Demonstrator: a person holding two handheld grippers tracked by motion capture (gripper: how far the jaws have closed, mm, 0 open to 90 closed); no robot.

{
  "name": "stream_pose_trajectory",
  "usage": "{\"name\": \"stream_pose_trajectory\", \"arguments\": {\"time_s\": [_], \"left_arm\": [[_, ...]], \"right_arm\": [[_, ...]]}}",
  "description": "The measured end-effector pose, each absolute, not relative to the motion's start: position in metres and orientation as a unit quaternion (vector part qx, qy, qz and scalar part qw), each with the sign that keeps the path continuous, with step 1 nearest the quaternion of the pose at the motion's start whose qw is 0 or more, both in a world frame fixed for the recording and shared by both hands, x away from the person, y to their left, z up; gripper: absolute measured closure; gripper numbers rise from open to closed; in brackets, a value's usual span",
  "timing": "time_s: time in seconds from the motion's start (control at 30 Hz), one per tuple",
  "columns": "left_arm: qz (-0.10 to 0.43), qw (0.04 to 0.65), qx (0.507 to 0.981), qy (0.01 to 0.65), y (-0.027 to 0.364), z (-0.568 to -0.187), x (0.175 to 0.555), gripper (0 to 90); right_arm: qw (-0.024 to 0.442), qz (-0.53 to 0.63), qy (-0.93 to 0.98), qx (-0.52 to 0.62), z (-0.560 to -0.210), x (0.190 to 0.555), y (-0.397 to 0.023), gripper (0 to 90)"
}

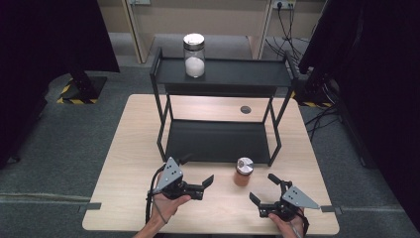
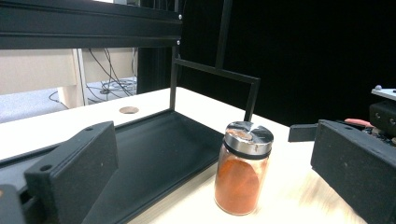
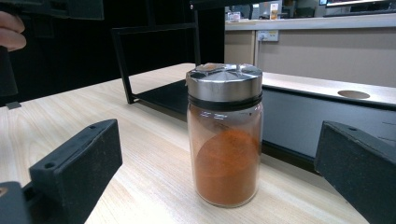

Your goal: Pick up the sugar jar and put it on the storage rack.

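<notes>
Pale wood table point(image 1: 129, 163), black rack point(image 1: 218, 141) (two-tier)

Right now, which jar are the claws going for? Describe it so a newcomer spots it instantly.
Start at the black two-tier shelf on the wooden table. Just in front of its lower tray stands a small glass jar, between both open claws. Orange-red powder and a silver lid distinguish it from the white-filled jar up top.

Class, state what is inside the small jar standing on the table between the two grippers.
The small jar holds orange-red powder, heaped higher at one side. Its metal lid covers the top, so any openings beneath stay hidden.
</notes>
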State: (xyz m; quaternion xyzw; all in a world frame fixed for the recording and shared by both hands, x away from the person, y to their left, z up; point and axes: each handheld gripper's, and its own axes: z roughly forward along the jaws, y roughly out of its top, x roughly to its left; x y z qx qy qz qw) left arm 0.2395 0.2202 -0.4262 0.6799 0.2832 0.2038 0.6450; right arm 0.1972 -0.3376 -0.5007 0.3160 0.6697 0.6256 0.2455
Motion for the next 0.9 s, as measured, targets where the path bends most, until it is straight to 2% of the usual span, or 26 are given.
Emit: {"name": "stream_pose_trajectory", "arguments": {"time_s": [0.9], "left_arm": [[0.192, 0.631, 0.697, 0.282, 0.231, -0.465, 0.230, 0.2]], "right_arm": [[0.245, 0.627, 0.669, 0.316, -0.501, 0.197, -0.338, 1.1]]}}
